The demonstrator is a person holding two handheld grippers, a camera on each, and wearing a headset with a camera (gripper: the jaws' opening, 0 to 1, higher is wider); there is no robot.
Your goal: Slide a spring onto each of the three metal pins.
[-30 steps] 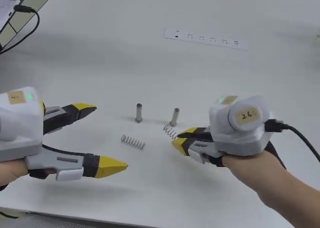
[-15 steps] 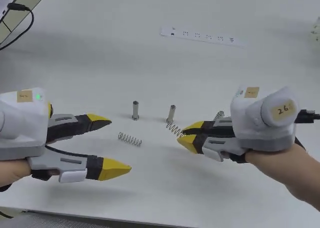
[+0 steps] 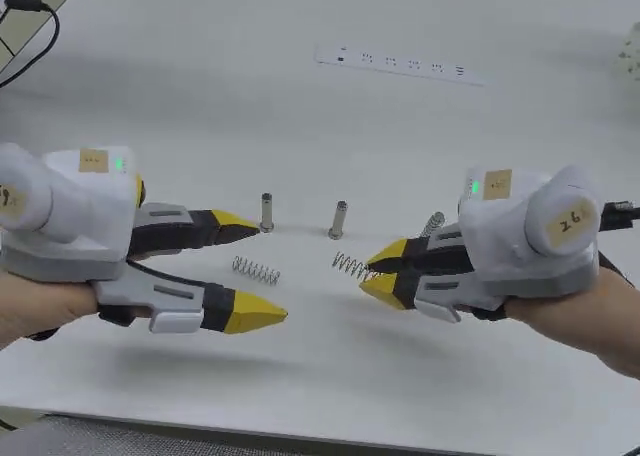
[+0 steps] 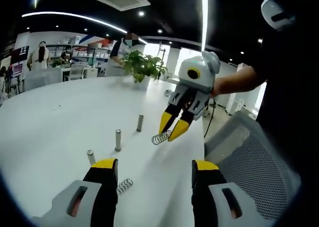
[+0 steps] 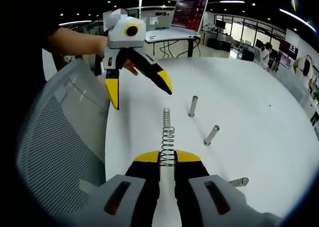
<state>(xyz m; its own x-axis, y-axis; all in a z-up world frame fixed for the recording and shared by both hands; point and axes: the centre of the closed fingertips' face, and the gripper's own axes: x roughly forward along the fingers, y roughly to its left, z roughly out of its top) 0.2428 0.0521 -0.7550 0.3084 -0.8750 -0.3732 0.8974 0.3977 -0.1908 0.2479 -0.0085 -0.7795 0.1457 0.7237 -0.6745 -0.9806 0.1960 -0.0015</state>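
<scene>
In the head view, a spring (image 3: 350,265) is gripped by one end between the nearly closed jaws of the right gripper (image 3: 380,273). Its free end is pointed toward 9 o'clock, and it is found at 6 o'clock of the middle pin (image 3: 339,219). Whether it touches the table (image 3: 200,106) cannot be told. The left gripper (image 3: 268,271) is spread wide, with nothing held between its jaws, and its upper tip is seen just beside the left pin (image 3: 267,212). A second spring (image 3: 254,269) is laid flat on the table at 6 o'clock of that pin. The left and middle pins are stood upright and bare. At 3 o'clock of the middle pin, a third pin (image 3: 432,223) is seen already wrapped by a spring and partly hidden behind the right gripper. A power strip (image 3: 400,64) is laid at 12 o'clock, well apart from the pins.
</scene>
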